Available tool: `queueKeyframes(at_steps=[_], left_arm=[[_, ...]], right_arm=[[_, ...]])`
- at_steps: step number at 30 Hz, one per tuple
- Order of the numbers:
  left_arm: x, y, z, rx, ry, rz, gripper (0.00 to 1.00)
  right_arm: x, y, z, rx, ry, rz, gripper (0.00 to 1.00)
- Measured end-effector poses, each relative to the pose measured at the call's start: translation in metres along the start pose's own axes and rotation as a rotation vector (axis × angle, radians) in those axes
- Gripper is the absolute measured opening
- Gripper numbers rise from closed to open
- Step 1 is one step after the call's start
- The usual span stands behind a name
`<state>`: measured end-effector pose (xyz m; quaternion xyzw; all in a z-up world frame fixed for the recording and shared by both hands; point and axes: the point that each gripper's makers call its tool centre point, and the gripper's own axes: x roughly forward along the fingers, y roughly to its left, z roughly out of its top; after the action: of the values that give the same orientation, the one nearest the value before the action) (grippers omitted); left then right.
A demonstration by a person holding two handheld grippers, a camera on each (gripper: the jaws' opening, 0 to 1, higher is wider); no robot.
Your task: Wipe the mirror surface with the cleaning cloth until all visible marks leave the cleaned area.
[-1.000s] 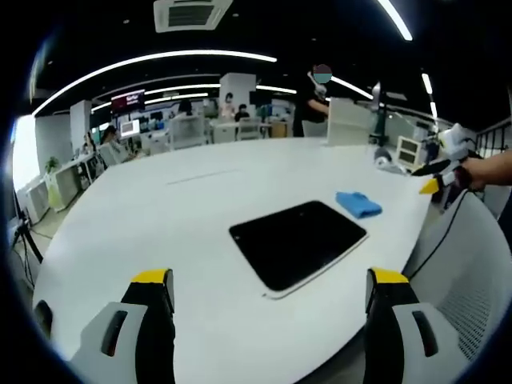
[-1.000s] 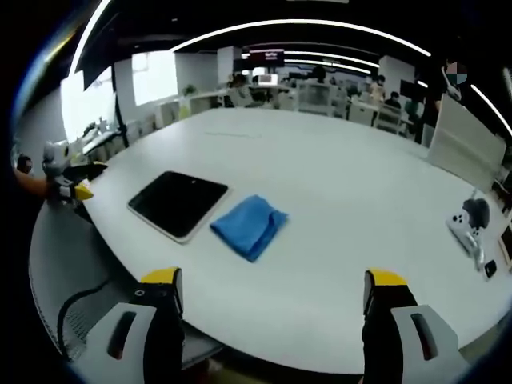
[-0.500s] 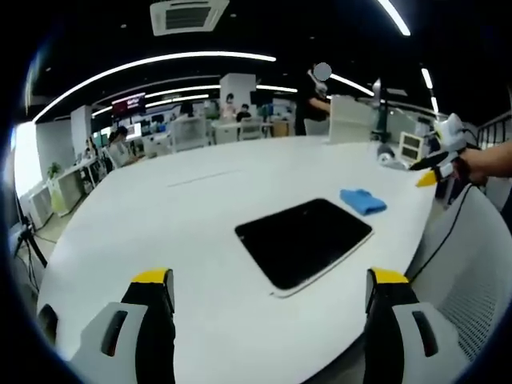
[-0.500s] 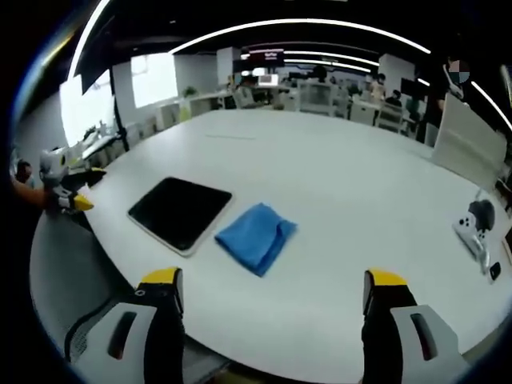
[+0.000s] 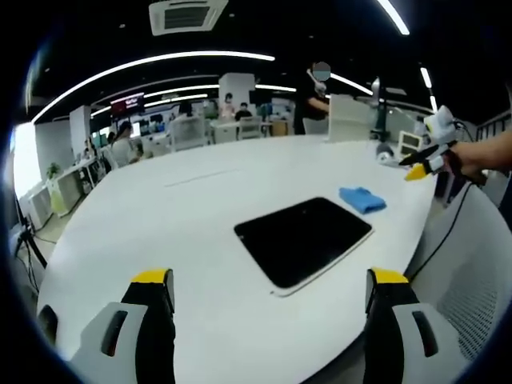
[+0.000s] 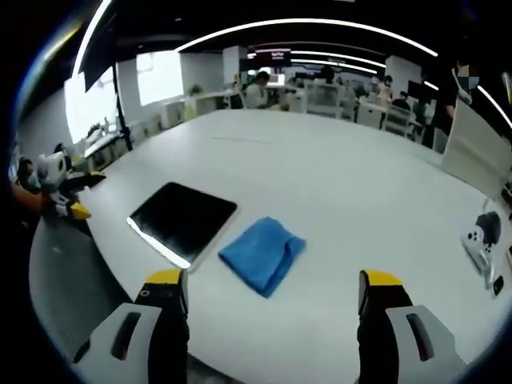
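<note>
The mirror lies flat on the white worktop, a dark rounded rectangle at the centre of the left gripper view and at centre left of the right gripper view. The blue cloth lies folded just beside the mirror, apart from it, at lower centre of the right gripper view and at right of centre in the left gripper view.

Left gripper: jaws spread, nothing between them, held above the near edge of the worktop. Right gripper: jaws spread and empty, aimed at the cloth.

Change over the last second: in the right gripper view the cloth has grown larger and moved toward the lower centre, between the two jaws (the camera has advanced; the cloth itself has not moved). In the left gripper view the right gripper, at the right edge, has risen and come in over the worktop edge, while the left gripper's own framing has barely altered.

Meaning for the task: the step in hand is judged to be the approach to pick up the cloth. No wiping has begun. No marks can be made out on the mirror at this size.

A white game controller rests at the right edge of the right gripper view.
</note>
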<state>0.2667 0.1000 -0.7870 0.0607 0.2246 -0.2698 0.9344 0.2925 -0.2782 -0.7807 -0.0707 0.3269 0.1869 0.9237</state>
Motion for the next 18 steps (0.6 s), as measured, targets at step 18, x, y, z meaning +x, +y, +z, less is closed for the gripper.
queueKeyframes(at_steps=[18], left_arm=[[0.001, 0.000, -0.002, 0.016, 0.019, 0.012, 1.00]], right_arm=[[0.008, 0.023, -0.007, 0.031, 0.003, 0.049, 0.86]])
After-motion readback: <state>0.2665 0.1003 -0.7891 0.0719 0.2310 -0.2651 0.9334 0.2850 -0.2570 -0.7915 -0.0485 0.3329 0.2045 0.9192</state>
